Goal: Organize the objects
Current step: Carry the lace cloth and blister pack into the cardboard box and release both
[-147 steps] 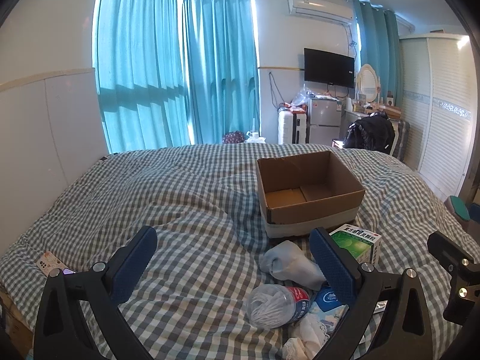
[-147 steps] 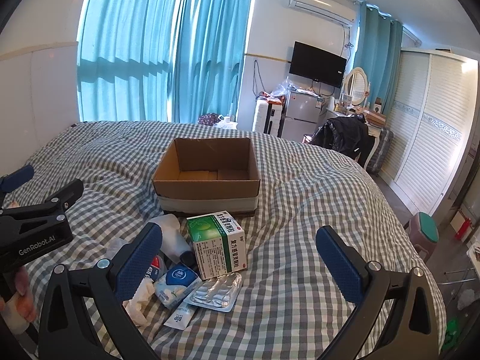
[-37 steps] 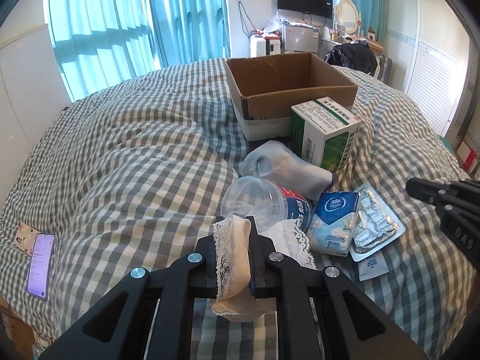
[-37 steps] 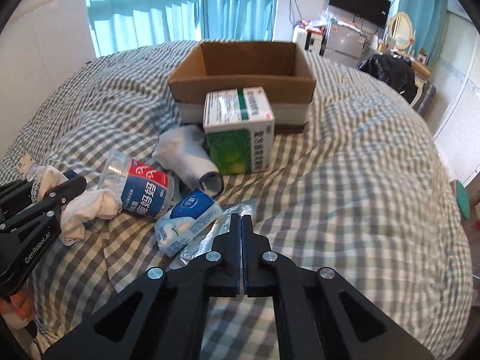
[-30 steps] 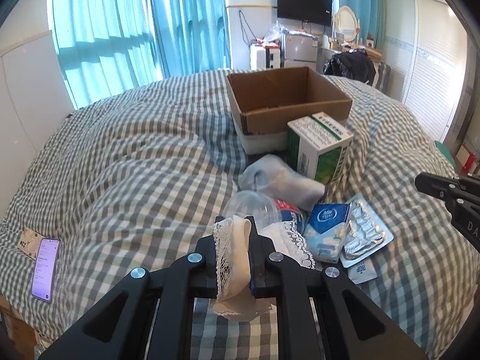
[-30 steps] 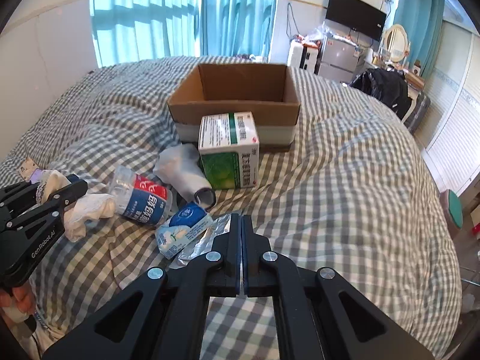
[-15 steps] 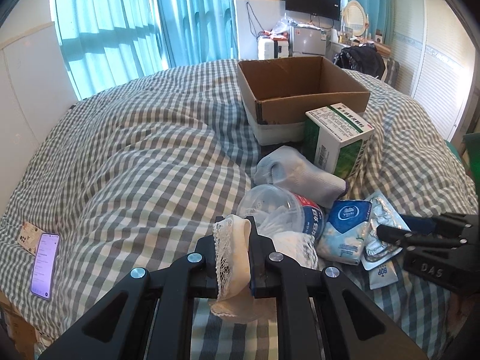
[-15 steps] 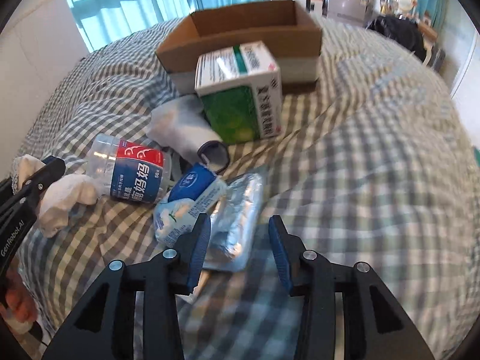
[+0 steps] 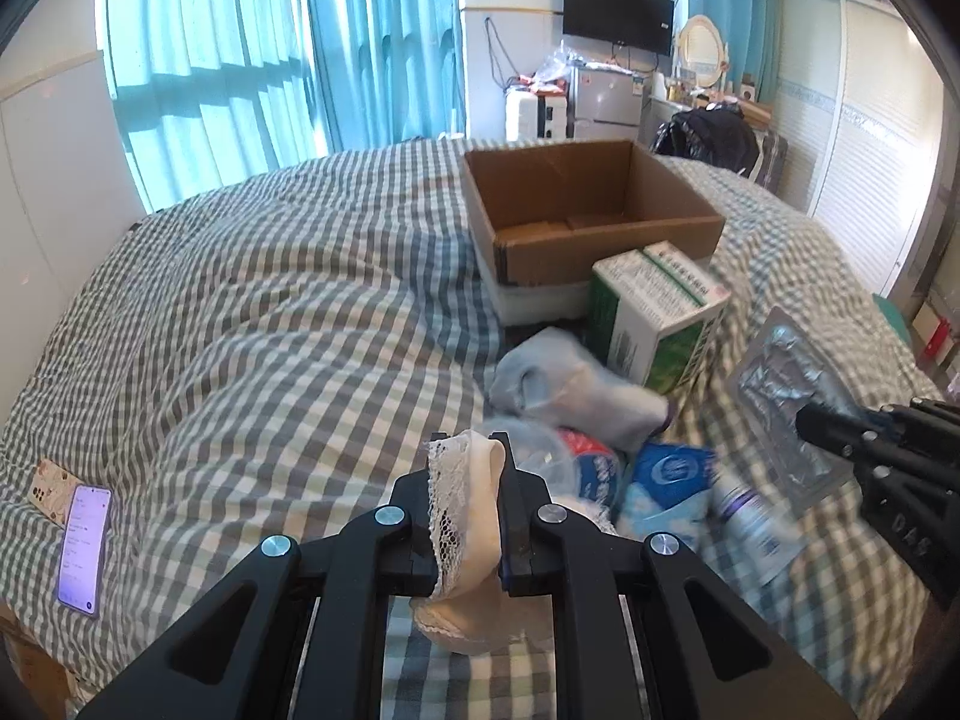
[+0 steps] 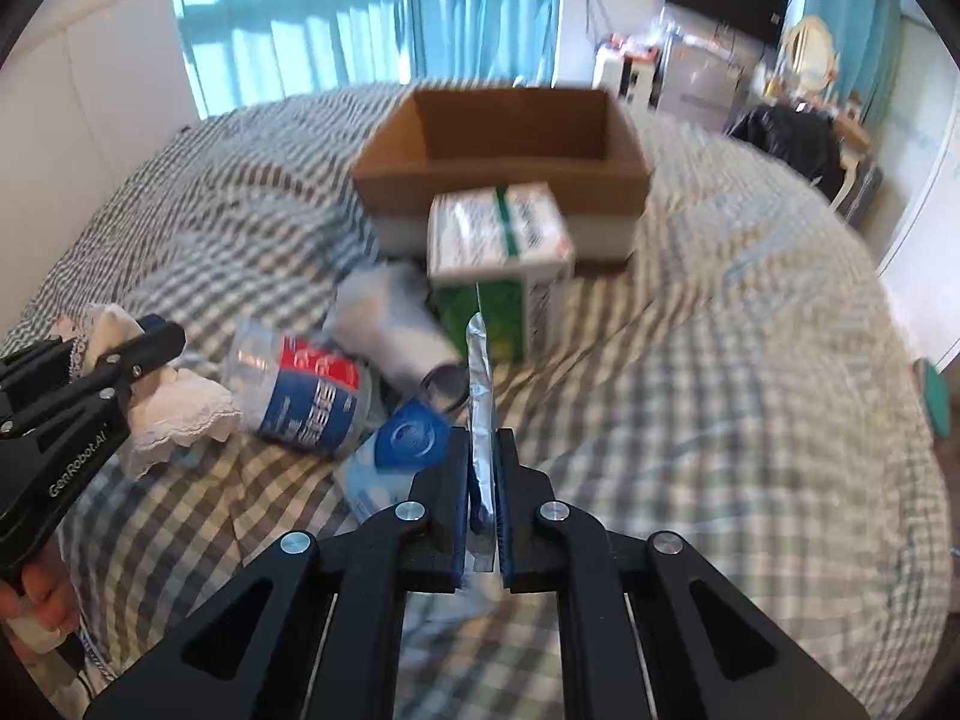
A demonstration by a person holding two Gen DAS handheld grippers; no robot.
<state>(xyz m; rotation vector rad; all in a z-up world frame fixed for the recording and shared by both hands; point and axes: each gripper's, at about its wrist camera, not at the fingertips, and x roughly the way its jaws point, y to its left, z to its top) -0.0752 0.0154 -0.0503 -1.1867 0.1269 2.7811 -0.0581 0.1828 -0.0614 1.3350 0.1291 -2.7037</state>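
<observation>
Left wrist view shows the left gripper [image 9: 465, 480] clamped tight on a lace-trimmed cloth [image 9: 465, 510], which hangs between its fingers above the checked bedspread [image 9: 270, 330]. The right gripper [image 10: 480, 480] is closed on a foil blister pack [image 10: 480, 396], held edge-up off the bed. Below lie a plastic bottle [image 10: 306, 396], a blue tissue pack [image 10: 402, 444], a grey sock [image 10: 390, 324] and a green medicine box [image 10: 501, 264], which sits just in front of the open cardboard box [image 10: 504, 138]. A phone [image 9: 84, 540] lies well apart, near the bed's edge.
</observation>
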